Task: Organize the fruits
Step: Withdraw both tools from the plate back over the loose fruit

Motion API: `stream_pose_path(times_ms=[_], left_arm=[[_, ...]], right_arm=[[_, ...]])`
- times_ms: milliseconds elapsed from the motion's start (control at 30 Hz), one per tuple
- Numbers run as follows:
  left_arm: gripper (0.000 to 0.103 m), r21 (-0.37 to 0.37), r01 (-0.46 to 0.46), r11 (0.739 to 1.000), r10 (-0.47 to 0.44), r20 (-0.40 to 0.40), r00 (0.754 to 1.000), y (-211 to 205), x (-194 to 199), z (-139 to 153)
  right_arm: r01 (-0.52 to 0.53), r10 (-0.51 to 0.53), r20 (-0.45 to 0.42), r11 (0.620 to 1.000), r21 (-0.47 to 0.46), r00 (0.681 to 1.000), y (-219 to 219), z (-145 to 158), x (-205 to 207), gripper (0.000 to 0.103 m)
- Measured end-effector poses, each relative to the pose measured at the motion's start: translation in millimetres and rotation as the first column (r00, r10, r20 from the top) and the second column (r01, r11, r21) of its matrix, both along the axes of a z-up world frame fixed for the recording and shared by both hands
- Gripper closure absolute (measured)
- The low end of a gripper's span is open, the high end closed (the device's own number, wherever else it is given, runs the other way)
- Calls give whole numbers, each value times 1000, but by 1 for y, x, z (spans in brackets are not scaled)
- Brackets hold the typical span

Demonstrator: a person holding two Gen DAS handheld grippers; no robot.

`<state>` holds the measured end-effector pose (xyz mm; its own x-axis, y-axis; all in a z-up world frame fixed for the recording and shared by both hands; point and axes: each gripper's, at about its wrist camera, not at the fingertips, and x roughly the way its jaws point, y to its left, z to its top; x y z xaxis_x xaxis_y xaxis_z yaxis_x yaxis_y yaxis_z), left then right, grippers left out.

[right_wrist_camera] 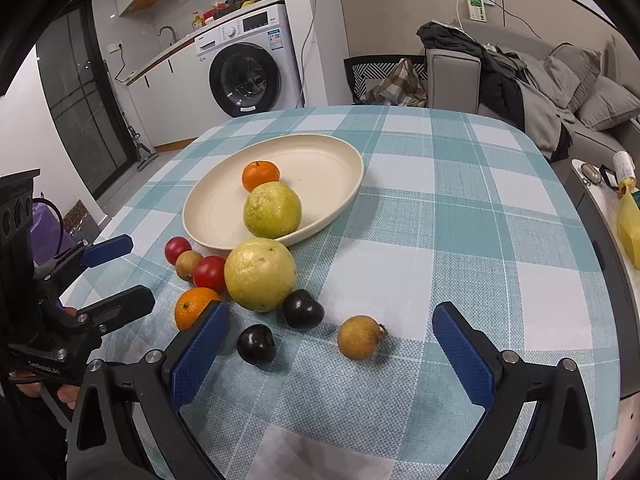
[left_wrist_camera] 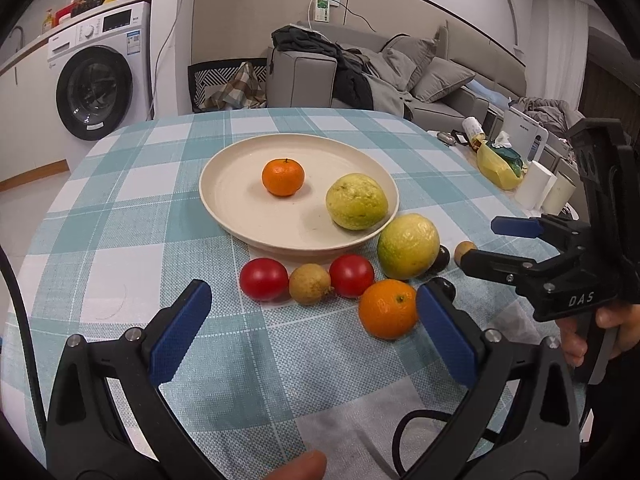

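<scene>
A cream plate [left_wrist_camera: 236, 196] [right_wrist_camera: 328, 168] holds a small orange [left_wrist_camera: 283, 177] [right_wrist_camera: 260, 174] and a yellow-green guava [left_wrist_camera: 356, 201] [right_wrist_camera: 272, 210]. On the checked cloth in front of it lie two red tomatoes [left_wrist_camera: 264, 279] [left_wrist_camera: 351, 275], a brown longan [left_wrist_camera: 309, 283], a second guava [left_wrist_camera: 408, 246] [right_wrist_camera: 260, 274], a second orange [left_wrist_camera: 387, 309] [right_wrist_camera: 194, 306], two dark plums [right_wrist_camera: 302, 308] [right_wrist_camera: 256, 343] and another longan [right_wrist_camera: 360, 337]. My left gripper [left_wrist_camera: 314, 332] is open and empty, just before the tomatoes. My right gripper [right_wrist_camera: 330, 350] is open and empty, around the plum and longan area.
The right gripper also shows in the left wrist view [left_wrist_camera: 484, 244], and the left one in the right wrist view [right_wrist_camera: 120, 272]. A side table with a yellow bag [left_wrist_camera: 500, 164] stands right of the table. A washing machine [left_wrist_camera: 100, 76] and a sofa [left_wrist_camera: 420, 76] lie beyond.
</scene>
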<state>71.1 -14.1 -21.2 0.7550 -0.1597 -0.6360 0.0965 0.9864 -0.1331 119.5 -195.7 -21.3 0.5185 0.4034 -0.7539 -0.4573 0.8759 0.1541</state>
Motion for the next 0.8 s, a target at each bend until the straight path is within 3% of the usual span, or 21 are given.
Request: stream_pose_path(times_ms=[133, 300, 400, 467, 667, 800], left_arm=[[1, 15, 17, 1000, -17, 0, 1000, -4, 1, -1], [2, 29, 37, 999, -37, -8, 999, -8, 2, -3], [6, 35, 53, 998, -52, -20, 998, -11, 4, -4], [6, 36, 58, 998, -58, -21, 998, -11, 4, -4], [15, 11, 97, 995, -96, -68, 993, -17, 9, -10], [21, 52, 111, 992, -105, -101, 989, -28, 12, -15]], right_arm=[[36, -38, -27, 998, -58, 999, -6, -8, 4, 0], [32, -35, -48, 998, -51, 998, -12, -10, 6, 2], [17, -20, -57, 999, -51, 998, -12, -12, 6, 11], [8, -12, -68, 999, -49, 998, -11, -13, 7, 22], [-29, 27, -72, 999, -33, 997, -9, -14, 4, 32], [-33, 30, -73, 999, -41, 997, -8, -15, 3, 40]])
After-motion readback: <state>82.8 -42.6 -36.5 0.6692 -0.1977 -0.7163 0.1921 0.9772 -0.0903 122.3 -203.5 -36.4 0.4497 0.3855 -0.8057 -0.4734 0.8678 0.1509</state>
